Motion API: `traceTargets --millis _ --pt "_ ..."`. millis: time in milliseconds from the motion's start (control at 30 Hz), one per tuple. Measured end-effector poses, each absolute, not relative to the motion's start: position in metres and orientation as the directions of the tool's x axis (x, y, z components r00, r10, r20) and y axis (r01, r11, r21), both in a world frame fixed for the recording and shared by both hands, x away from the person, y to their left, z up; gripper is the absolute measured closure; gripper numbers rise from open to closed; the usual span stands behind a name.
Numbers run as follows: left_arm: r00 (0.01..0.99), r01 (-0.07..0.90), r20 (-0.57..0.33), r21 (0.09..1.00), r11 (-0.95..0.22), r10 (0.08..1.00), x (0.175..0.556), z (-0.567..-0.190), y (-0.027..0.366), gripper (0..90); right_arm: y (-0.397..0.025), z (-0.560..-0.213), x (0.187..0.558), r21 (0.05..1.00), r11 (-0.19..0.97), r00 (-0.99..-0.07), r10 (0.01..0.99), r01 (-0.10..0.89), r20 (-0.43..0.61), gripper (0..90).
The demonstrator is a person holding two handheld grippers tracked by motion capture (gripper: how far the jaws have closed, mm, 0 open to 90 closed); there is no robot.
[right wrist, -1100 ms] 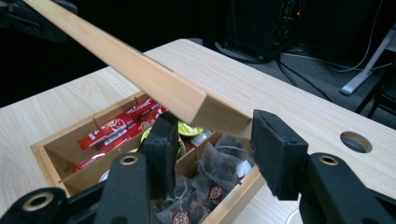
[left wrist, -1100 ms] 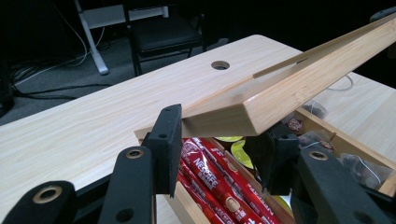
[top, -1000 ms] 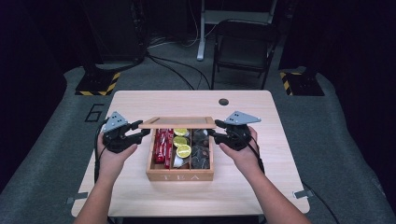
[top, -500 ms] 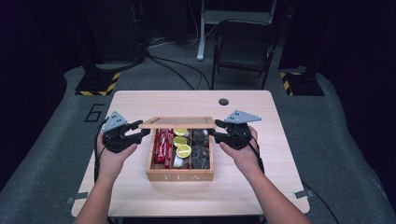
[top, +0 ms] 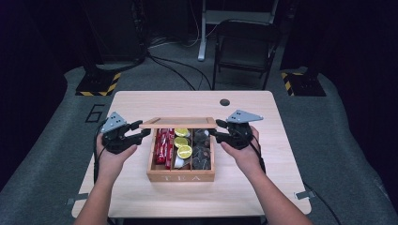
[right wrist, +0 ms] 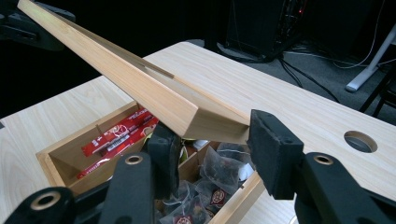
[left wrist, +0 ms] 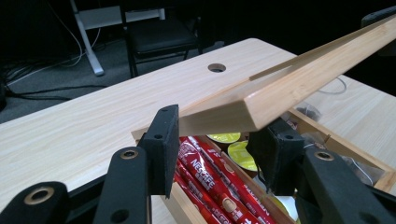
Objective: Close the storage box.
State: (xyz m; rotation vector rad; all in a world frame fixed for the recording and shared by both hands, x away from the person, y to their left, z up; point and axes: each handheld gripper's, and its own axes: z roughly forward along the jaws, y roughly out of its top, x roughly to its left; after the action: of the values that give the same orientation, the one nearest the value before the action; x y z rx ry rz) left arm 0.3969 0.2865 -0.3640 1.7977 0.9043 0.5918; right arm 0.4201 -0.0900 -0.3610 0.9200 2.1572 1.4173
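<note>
Nothing has visibly shifted against the earlier high views: both grippers stay at the same spots and the lid sits at the same raised angle over the back of the box.

The left gripper has its jaws either side of the lid's near end, pads against the wood, clamped on it; in the left gripper view the lid runs away from the jaws up to the far right. The right gripper clasps the opposite end the same way, and in its own view the lid stretches away to the upper left.

Just below the left gripper's jaws lie red stick packets printed "NESCAFE", with yellow-green capsules beyond them. Under the right gripper's jaws sit dark tea bags in clear wrappers. The box front reads "TEA" in the high view. The floor mat beside the table carries a "6".
</note>
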Motion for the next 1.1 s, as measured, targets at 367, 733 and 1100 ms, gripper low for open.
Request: traceTargets --millis 367,733,1100 --pt "0.613 0.294 0.023 0.921 -0.255 0.790 0.390 -0.355 0.283 54.4 -0.091 -0.361 0.422 0.917 0.257 -0.708 0.705 0.304 0.037 54.2" --pt "0.623 0.321 0.046 0.895 -0.309 0.781 0.396 -0.346 0.281 54.5 -0.091 -0.358 0.424 0.914 0.259 -0.709 0.704 0.312 0.043 54.5" --pt "0.632 0.331 0.033 0.892 -0.309 0.774 0.391 -0.353 0.283 54.3 -0.091 -0.362 0.418 0.905 0.287 -0.715 0.699 0.314 0.027 54.4"
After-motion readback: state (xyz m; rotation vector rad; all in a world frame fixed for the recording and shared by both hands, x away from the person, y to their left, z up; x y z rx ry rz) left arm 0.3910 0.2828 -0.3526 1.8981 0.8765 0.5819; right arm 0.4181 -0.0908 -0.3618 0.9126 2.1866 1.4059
